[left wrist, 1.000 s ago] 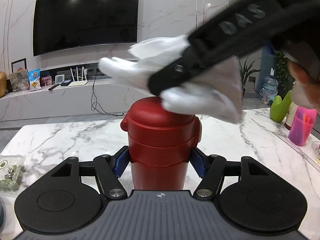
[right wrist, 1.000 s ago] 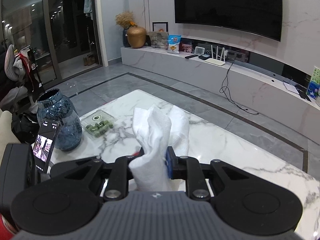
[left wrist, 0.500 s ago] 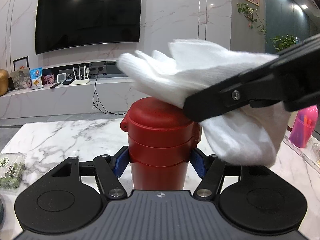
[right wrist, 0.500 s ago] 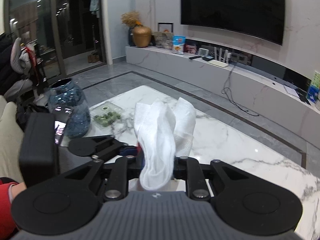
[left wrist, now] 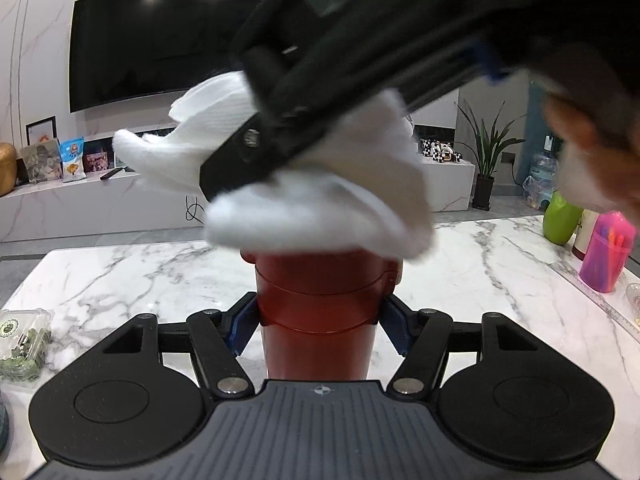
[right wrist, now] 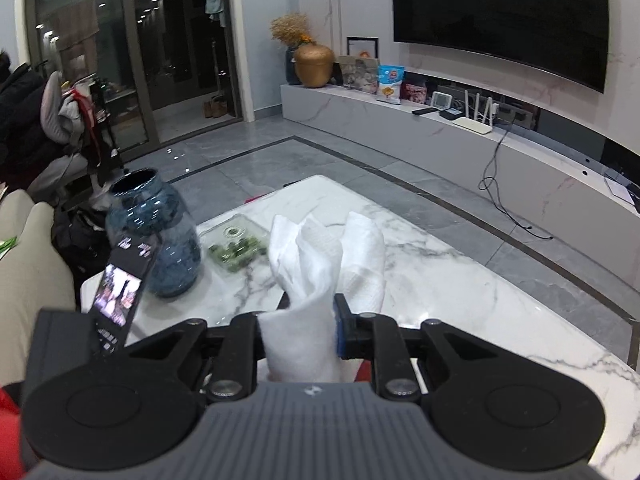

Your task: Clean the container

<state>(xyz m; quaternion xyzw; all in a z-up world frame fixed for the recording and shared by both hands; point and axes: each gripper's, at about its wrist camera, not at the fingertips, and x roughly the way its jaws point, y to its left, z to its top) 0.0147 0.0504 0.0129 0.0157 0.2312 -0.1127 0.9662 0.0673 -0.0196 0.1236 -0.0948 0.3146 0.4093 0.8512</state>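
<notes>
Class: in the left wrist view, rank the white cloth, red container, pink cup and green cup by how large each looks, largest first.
1. white cloth
2. red container, partly hidden
3. pink cup and green cup: look alike, both cut off; unranked.

Things we cannot see well

The white cloth covers the red bottle's top. The right gripper looks blurry.

Marble wall, wall-mounted television (dark), grey floor
</notes>
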